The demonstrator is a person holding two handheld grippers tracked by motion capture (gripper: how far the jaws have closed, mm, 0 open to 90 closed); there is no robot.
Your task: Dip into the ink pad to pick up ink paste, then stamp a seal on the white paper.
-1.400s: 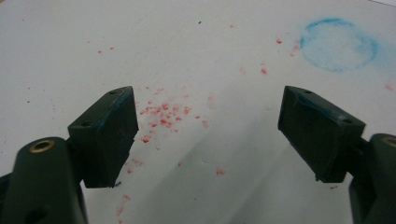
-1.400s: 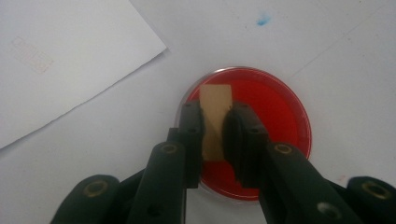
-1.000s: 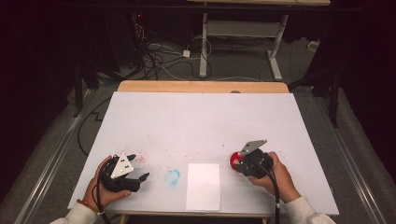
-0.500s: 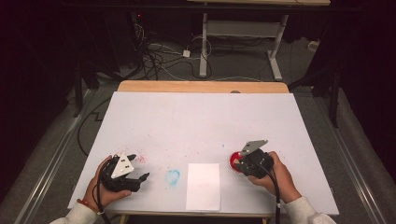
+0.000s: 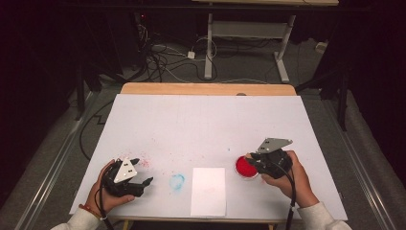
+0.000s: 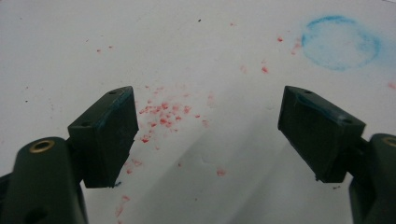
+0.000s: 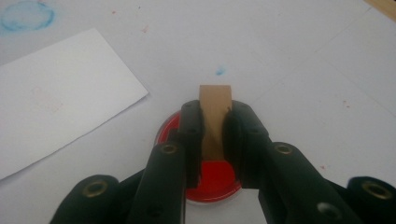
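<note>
A round red ink pad lies on the white table right of centre. My right gripper hovers over it, shut on a small brown wooden block that stands upright between the jaws. A white sheet of paper lies left of the pad near the front edge. My left gripper rests at the front left, open, with nothing between its jaws, above scattered red specks. A blue ring stain marks the table between that gripper and the paper.
The white table top has a wooden strip along its far edge. Beyond it are cables and a desk frame on the dark floor. The person's hands come in at the bottom corners.
My right gripper with the block has shifted slightly over the red pad. The left gripper stays in place.
</note>
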